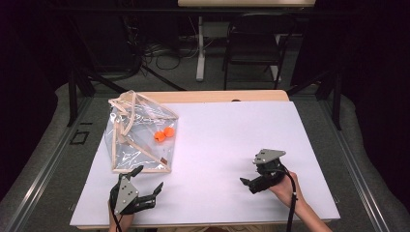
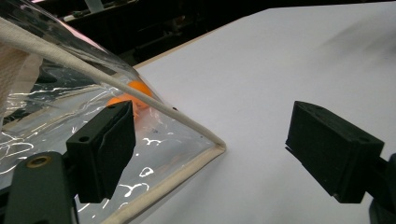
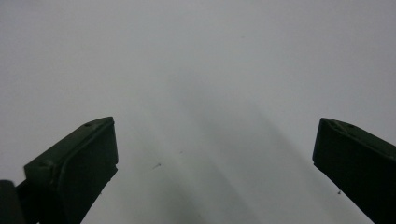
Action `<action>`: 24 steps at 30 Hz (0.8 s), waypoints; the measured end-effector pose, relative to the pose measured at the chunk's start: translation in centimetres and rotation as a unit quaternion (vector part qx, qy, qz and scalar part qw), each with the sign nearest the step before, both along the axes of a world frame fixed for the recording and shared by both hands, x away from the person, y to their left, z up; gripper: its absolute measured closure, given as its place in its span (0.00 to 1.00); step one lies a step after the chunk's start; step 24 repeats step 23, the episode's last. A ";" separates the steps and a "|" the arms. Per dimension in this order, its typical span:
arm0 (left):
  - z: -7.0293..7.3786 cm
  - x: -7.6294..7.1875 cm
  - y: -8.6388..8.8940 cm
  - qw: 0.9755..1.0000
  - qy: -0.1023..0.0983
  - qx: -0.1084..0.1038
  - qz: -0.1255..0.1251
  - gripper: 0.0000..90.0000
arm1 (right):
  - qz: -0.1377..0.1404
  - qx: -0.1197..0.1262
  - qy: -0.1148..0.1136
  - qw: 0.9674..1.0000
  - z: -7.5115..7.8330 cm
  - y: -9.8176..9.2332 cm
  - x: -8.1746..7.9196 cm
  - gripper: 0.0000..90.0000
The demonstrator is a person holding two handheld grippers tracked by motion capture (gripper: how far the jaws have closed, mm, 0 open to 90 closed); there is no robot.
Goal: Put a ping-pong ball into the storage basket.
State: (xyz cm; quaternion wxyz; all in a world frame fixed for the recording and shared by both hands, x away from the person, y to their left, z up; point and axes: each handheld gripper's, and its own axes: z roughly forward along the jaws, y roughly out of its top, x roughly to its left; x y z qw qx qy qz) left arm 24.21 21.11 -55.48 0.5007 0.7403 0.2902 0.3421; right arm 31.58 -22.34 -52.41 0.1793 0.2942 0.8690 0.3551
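The clear plastic bag with beige fabric trim (image 1: pixel 140 135) is holding two orange balls (image 1: pixel 164 134); the left gripper (image 1: pixel 147 180) is hovering beside its corner, jaws spread, and the right gripper (image 1: pixel 247 182) is hanging wide apart over the white table (image 1: pixel 227 140).

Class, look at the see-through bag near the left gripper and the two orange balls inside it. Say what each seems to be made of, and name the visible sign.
Bag: probably clear, glossy soft plastic film, since it wrinkles and throws white glints. Its cream edging looks like matte woven fabric tape.
Orange balls: smooth, evenly coloured, likely plastic; too small to be sure.
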 end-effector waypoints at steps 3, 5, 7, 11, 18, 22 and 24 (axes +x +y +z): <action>0.0 0.0 0.0 1.000 0.000 0.001 0.000 0.17 | -0.007 0.001 0.002 1.000 -0.3 -0.5 -0.3 0.00; 0.0 0.0 0.0 1.000 0.000 0.001 0.000 0.17 | -0.014 0.000 0.004 1.000 -0.6 -0.9 -0.5 0.00; 0.0 0.0 0.0 1.000 0.001 0.001 0.000 0.17 | -0.017 0.000 0.003 1.000 -0.8 -1.2 -0.7 0.00; 0.0 0.0 0.0 1.000 0.001 0.002 0.001 0.17 | -0.024 0.001 0.005 1.000 -1.1 -1.6 -1.1 0.00; 0.0 0.0 0.0 1.000 0.000 0.002 0.002 0.17 | -0.027 0.001 0.002 1.000 -1.3 -1.9 -1.7 0.00; 0.0 0.0 0.0 1.000 -0.001 0.003 0.002 0.17 | -0.026 0.008 -0.001 1.000 -1.3 -2.1 -1.8 0.00; 0.0 0.0 0.0 1.000 -0.001 0.004 0.003 0.17 | -0.028 0.010 0.000 1.000 -1.2 -2.1 -1.9 0.00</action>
